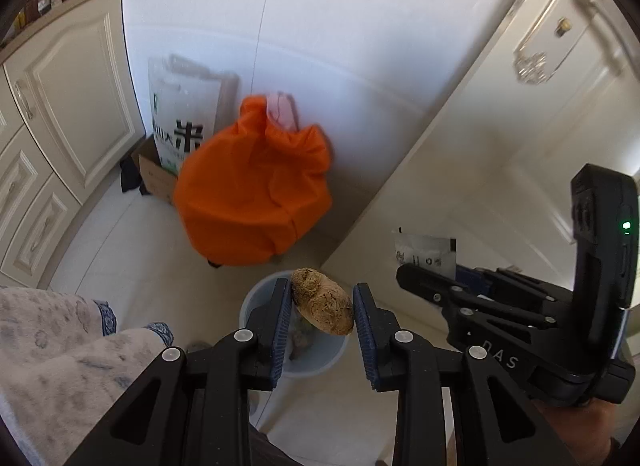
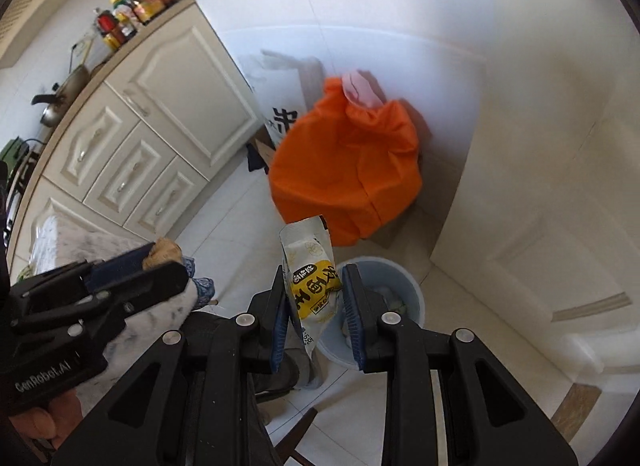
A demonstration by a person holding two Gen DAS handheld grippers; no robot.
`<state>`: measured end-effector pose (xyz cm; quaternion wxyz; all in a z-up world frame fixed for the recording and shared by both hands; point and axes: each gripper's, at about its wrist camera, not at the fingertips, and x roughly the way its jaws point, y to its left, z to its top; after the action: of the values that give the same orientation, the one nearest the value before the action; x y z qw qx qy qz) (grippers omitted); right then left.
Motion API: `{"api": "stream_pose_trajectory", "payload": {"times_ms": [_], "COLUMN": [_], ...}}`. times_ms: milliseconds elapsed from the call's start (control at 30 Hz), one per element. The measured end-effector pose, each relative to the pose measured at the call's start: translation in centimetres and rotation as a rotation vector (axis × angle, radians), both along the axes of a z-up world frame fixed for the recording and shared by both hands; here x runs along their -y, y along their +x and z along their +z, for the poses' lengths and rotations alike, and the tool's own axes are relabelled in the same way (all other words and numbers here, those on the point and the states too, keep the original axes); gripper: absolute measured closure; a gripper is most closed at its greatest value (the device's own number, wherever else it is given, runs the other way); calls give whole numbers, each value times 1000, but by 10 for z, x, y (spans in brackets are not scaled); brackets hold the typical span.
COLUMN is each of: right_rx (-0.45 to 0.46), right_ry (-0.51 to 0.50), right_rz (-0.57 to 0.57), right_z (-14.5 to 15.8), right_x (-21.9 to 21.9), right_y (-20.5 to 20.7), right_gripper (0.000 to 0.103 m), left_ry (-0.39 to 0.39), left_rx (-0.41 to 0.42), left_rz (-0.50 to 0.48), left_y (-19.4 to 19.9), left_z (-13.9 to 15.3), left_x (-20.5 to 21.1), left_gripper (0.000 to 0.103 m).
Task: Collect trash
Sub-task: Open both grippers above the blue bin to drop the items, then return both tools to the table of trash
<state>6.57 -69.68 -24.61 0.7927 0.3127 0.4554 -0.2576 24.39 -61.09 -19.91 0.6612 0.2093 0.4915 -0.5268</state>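
- Brown, crumbly lump (image 1: 322,302): pinched between the left gripper (image 1: 320,306) jaws, directly above the grey bin (image 1: 256,298). Probably light and brittle; hold it at mid-body without squeezing hard.
- Yellow-and-white snack packet (image 2: 310,286): pinched by the right gripper (image 2: 314,298) at its lower half. Thin, floppy, slippery film.
- Beyond the bin: orange bag (image 1: 256,189), clear of the drop path.

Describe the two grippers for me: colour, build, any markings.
Both are matte black linkage frames with silver pivot pins and ribbed dark-blue pads on the jaws. The right gripper has an upright black handle block with a green light and "DAS" lettering. The left gripper reads "GenRobot.AI" in pale letters. No cables visible.
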Motion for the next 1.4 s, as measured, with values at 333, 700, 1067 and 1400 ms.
{"api": "stream_pose_trajectory", "payload": {"times_ms": [333, 700, 1067, 1400], "right_rx": [-39, -38, 23, 134], "right_ry": [24, 10, -70, -171], "right_rz": [-69, -102, -18, 110], "right_z": [-24, -10, 46, 118], "right_x": [10, 2, -34, -94], "right_y": [-8, -15, 10, 49], "right_gripper": [33, 0, 0, 0], "left_ry": [50, -55, -205, -317], "left_rx": [34, 106, 131, 221], "left_rz": [28, 124, 232, 433], "left_y": [9, -4, -2, 1], "left_z": [-22, 17, 81, 139], "left_x": [19, -30, -153, -291], "left_gripper": [19, 5, 4, 1]}}
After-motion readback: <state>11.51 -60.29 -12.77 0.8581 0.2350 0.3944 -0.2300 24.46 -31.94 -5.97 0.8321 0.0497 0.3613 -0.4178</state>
